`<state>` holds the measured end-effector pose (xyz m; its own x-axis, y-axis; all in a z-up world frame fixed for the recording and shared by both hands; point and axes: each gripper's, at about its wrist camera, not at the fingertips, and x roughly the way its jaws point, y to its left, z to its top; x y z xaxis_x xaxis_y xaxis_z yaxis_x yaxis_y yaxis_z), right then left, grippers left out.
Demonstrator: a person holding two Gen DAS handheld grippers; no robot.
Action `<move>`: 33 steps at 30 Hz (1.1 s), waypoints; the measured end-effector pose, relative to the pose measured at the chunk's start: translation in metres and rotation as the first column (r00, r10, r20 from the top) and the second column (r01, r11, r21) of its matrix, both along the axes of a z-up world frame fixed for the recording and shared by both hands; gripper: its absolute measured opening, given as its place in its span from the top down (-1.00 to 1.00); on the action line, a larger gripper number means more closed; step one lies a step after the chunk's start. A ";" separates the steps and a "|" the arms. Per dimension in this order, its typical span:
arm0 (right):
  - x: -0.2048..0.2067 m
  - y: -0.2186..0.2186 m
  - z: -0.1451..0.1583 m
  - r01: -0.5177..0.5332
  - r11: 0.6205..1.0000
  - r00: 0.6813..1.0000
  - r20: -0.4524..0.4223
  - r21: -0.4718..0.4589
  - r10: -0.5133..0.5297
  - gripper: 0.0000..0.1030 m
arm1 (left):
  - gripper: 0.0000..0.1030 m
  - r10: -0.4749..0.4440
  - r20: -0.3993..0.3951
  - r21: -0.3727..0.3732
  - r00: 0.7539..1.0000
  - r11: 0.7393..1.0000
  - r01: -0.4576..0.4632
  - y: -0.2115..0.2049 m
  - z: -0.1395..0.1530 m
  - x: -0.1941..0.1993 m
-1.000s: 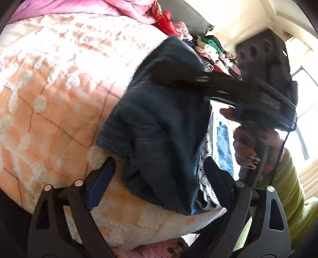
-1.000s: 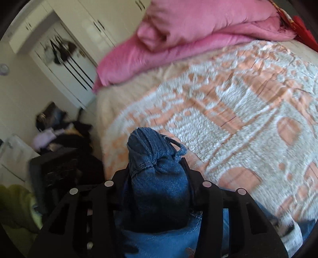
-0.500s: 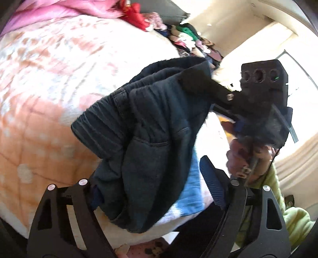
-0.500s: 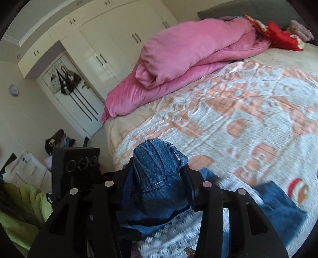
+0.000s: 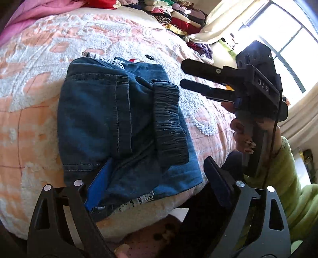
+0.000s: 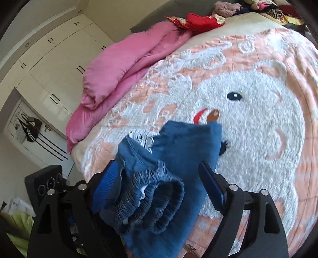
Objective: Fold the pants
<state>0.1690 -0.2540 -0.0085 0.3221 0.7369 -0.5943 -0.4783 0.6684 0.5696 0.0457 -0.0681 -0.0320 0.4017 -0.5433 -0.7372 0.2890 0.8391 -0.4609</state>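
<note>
The blue denim pants lie folded on the peach and white blanket near the bed's front edge, with the dark elastic waistband on top. My left gripper is opening, its jaws wide around the near end of the pants, and only the left pad lies against the denim. My right gripper is opening too. The bunched waistband sits loose between its pads, no longer squeezed. In the left wrist view the right gripper hovers just right of the pants, held by a hand in a green sleeve.
A pink duvet is heaped at the head of the bed. Stacked clothes line the far side by the window. White wardrobes stand beyond the bed. The bed's edge runs just under both grippers.
The right gripper carried the pants over, laid them folded on the blanket, then opened off the waistband. The left gripper swung along with it.
</note>
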 end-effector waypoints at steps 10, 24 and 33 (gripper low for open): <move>-0.020 0.055 0.005 -0.152 0.987 0.987 0.047 -0.056 0.155 0.36 | -0.65 0.008 0.014 0.032 1.000 0.999 -0.008 -0.006 0.005 0.004; -0.021 0.026 -0.008 0.041 0.973 0.996 0.083 -0.228 -0.023 -0.20 | -0.72 0.002 0.013 0.014 1.000 1.000 -0.002 -0.005 0.010 0.005; -0.062 -0.013 0.030 0.114 0.972 0.966 0.251 -0.207 -0.060 -0.61 | -0.81 0.048 0.096 0.051 0.994 0.997 -0.053 0.012 0.035 0.001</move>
